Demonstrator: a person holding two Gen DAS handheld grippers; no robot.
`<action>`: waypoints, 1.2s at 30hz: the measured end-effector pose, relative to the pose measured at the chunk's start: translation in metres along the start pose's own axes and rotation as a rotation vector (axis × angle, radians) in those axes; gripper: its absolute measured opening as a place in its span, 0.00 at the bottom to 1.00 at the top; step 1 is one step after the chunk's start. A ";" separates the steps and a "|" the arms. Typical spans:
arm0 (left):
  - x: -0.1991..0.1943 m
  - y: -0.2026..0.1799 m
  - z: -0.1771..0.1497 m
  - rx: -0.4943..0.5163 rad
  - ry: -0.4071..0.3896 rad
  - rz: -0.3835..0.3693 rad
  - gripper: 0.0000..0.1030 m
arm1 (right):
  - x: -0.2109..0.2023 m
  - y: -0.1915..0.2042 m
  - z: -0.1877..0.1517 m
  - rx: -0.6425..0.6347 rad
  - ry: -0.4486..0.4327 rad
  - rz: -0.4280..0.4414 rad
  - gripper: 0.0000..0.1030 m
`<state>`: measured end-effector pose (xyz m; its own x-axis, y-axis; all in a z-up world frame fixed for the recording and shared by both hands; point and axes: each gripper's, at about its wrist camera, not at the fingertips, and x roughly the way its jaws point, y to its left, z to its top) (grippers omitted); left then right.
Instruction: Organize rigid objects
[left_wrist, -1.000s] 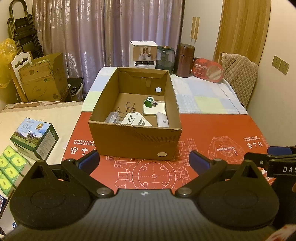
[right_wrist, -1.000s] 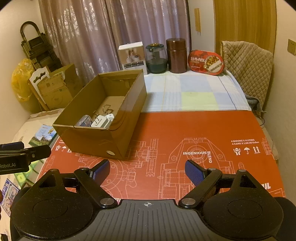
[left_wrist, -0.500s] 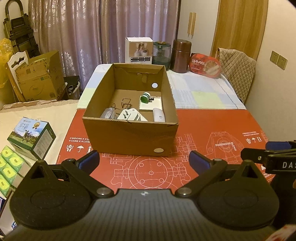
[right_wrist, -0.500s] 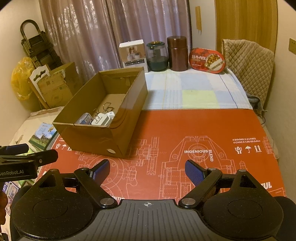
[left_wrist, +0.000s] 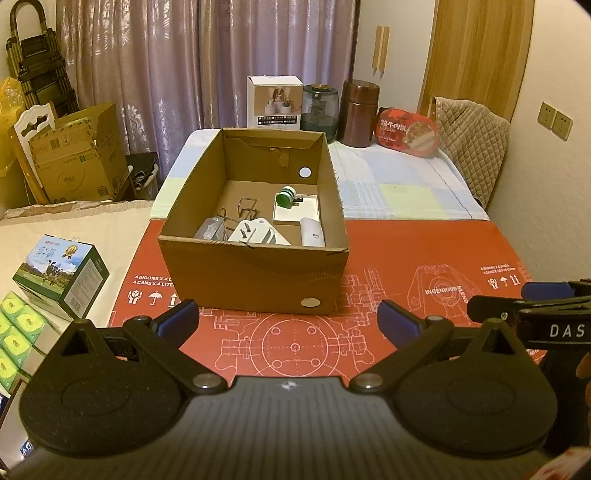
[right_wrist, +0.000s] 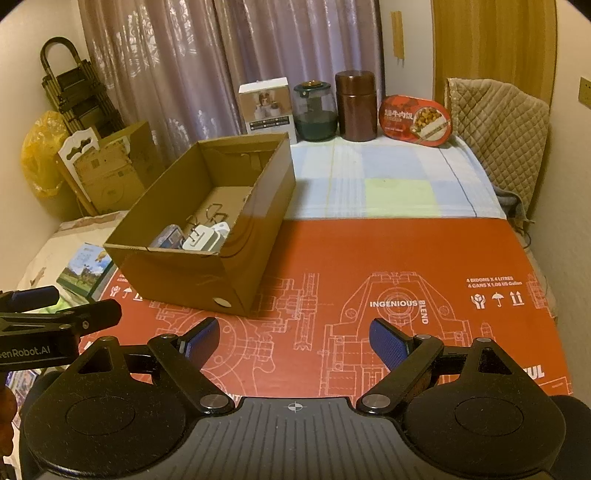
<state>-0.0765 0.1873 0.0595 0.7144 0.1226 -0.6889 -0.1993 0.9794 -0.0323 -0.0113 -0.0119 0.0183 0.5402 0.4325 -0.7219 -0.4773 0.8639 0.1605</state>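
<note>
Both grippers, left (left_wrist: 288, 320) and right (right_wrist: 293, 342), hang empty with jaws apart before the box (left_wrist: 255, 275); reach in from above, clearing its rim

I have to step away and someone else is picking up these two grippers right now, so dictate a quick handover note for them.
Left gripper: open, empty, facing the cardboard box.
Right gripper: open, empty, over the red mat.
In the box: white plug adapter, green-capped item, white card, wire clips, and a few small pieces.
Done: those items are boxed; nothing loose shows on the mat.
Left: probably nothing; check the back-row containers only if they count.
</note>
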 end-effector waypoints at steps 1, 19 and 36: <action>0.000 -0.001 0.000 0.001 -0.001 0.000 0.99 | 0.000 0.000 0.000 0.000 -0.001 0.000 0.83; 0.001 -0.003 0.004 0.003 -0.001 -0.008 0.98 | 0.000 0.001 0.002 -0.001 -0.003 -0.002 0.83; 0.000 -0.003 0.005 -0.003 -0.002 -0.013 0.98 | 0.001 0.003 0.003 -0.002 0.000 0.000 0.83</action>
<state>-0.0723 0.1855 0.0628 0.7179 0.1106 -0.6873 -0.1927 0.9803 -0.0435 -0.0099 -0.0085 0.0200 0.5403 0.4329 -0.7216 -0.4791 0.8632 0.1591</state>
